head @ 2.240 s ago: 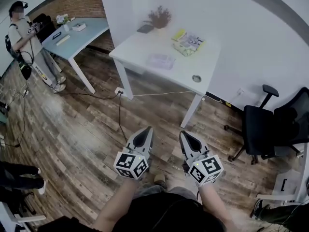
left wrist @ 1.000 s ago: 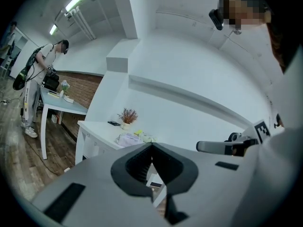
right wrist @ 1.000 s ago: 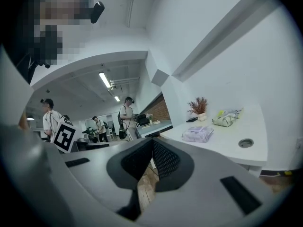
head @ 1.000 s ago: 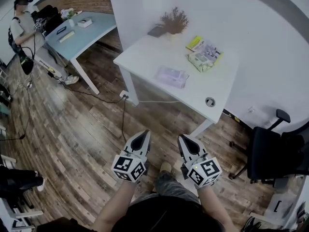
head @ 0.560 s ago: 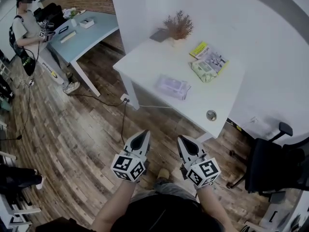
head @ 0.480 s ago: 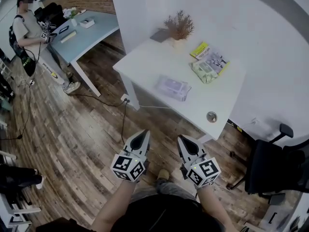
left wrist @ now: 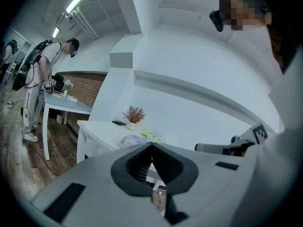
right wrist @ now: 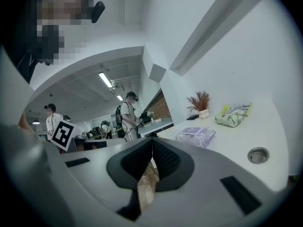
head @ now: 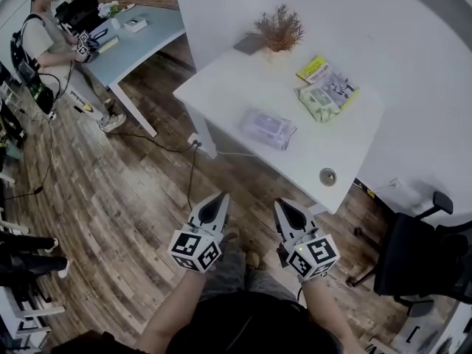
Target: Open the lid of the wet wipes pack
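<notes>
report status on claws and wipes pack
Left claw shut, empty. Right claw shut, empty. Purple wipes pack lies untouched on the white table, ahead of both. Nothing blocking its near side.

Both forearms reach forward, left claw [head: 216, 207] and right claw [head: 285, 212] closed, empty, side by side.

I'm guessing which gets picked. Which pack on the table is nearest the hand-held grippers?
The pale purple pack, alone by the table's front edge. The green pack and yellow pack lie farther back.
</notes>
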The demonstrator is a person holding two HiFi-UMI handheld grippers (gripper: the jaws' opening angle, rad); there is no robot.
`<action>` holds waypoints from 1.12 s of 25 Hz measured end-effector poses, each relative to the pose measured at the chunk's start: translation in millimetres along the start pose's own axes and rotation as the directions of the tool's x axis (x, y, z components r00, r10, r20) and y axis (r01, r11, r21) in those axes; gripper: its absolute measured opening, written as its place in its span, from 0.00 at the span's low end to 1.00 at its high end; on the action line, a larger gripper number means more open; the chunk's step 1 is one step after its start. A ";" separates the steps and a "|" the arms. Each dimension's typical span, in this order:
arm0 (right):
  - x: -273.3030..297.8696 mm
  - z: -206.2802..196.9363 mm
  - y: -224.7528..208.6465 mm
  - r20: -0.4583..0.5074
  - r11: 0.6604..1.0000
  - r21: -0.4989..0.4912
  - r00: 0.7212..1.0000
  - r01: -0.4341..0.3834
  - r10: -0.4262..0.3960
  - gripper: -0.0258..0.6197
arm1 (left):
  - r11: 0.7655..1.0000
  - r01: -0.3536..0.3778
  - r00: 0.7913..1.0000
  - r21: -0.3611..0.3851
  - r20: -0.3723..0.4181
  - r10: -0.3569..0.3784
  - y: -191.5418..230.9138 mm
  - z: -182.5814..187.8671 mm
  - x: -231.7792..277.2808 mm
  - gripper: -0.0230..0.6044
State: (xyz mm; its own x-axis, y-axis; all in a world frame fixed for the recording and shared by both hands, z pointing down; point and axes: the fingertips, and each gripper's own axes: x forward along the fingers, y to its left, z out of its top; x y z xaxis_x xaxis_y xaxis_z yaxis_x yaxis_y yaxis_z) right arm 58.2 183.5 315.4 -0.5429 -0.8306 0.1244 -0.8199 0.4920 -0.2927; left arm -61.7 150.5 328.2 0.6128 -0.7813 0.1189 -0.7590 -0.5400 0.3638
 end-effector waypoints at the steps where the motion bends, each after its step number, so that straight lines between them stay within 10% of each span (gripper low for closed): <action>1: 1.2 -1.9 -2.3 -0.001 1.000 0.008 1.000 0.003 -0.003 0.07 | 1.000 0.000 1.000 0.001 -0.005 0.000 0.7 -0.7 1.3 0.06; 28: 99.3 20.4 -82.7 -0.096 0.997 -0.044 0.993 0.064 -0.068 0.07 | 0.994 0.100 0.993 -0.035 -0.054 -0.102 62.4 22.2 142.3 0.06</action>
State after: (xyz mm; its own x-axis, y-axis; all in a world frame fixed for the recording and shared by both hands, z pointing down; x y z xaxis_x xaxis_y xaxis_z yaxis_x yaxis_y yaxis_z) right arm 75.9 55.1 332.6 -0.5011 -0.8329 0.2348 -0.8600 0.4491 -0.2423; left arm -26.8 -1.3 347.3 0.6980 -0.7040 0.1311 -0.6856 -0.6042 0.4061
